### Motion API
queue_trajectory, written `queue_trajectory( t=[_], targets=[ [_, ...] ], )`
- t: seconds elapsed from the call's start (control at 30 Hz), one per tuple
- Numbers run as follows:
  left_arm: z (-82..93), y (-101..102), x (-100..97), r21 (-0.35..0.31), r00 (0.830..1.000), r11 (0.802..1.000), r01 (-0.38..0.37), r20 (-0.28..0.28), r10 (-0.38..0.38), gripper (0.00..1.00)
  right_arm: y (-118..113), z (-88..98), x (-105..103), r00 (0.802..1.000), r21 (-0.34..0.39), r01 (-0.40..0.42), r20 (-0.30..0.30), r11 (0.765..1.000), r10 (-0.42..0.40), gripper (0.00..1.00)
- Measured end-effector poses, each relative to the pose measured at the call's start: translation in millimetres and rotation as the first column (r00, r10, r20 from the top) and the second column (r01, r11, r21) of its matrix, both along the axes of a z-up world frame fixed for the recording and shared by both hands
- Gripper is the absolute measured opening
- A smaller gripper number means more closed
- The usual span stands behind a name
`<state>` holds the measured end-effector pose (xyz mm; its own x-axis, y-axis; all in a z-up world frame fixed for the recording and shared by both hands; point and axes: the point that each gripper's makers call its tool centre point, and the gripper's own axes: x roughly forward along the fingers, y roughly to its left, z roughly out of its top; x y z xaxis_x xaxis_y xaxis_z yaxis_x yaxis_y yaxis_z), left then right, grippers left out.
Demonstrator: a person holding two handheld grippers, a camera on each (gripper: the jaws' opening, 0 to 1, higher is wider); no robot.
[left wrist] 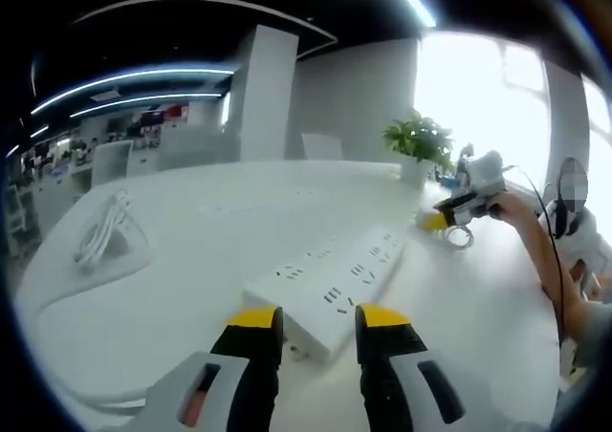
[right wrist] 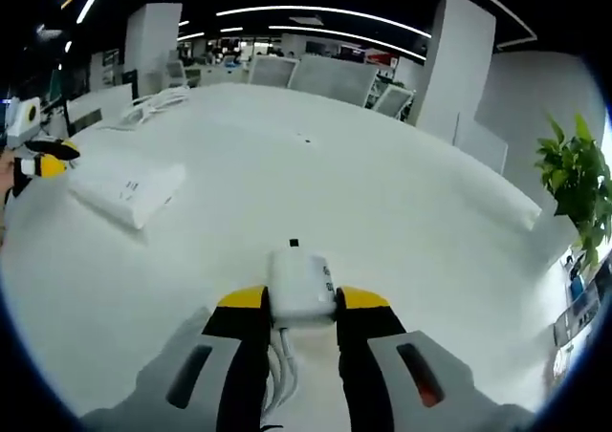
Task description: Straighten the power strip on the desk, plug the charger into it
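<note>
A long white power strip (left wrist: pixel 330 282) lies slantwise on the white desk (left wrist: pixel 191 250), its near end just ahead of my left gripper (left wrist: pixel 316 319), whose yellow-tipped jaws stand open on either side of that end. The strip shows again as a white block (right wrist: pixel 129 190) at the left of the right gripper view, with the left gripper's yellow tip (right wrist: pixel 48 164) beside it. My right gripper (right wrist: pixel 300 300) is shut on the white charger (right wrist: pixel 301 284), whose white cable (right wrist: pixel 280 370) trails down between the jaws. In the left gripper view the right gripper (left wrist: pixel 449 214) hovers at the far right, held by a hand.
A coil of white cable (left wrist: pixel 105 229) lies at the left of the desk. A potted green plant (left wrist: pixel 419 145) stands at the desk's far edge, also visible as a plant (right wrist: pixel 574 179) at the right. Chairs and white pillars lie beyond the desk.
</note>
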<state>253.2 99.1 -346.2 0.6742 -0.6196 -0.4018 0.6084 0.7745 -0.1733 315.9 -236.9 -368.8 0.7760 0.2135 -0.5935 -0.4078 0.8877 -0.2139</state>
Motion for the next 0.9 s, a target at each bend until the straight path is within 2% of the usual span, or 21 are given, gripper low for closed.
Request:
queue_trajectory(
  t=[0.13, 0.73, 0.83, 0.9],
  targets=[
    [-0.1, 0, 0.1, 0.000, 1.000, 1.000, 0.001, 0.000, -0.001, 0.31, 6, 1.5, 1, 1.000, -0.003, -0.016, 0.008, 1.000, 0.016, 0.26],
    [1.1, 0, 1.4, -0.002, 1.000, 1.000, 0.001, -0.002, -0.001, 0.31, 29, 10.4, 3, 0.993, -0.130, -0.099, 0.059, 0.987, 0.107, 0.26],
    [1.1, 0, 0.7, -0.004, 1.000, 1.000, 0.000, -0.002, 0.000, 0.31, 41, 14.2, 4, 0.980, -0.184, -0.164, 0.080, 0.969, 0.181, 0.26],
    [1.1, 1, 1.0, -0.004, 1.000, 1.000, -0.002, -0.003, 0.002, 0.31, 51, 16.0, 4, 0.971, -0.196, -0.203, 0.087, 0.959, 0.223, 0.26]
  ],
)
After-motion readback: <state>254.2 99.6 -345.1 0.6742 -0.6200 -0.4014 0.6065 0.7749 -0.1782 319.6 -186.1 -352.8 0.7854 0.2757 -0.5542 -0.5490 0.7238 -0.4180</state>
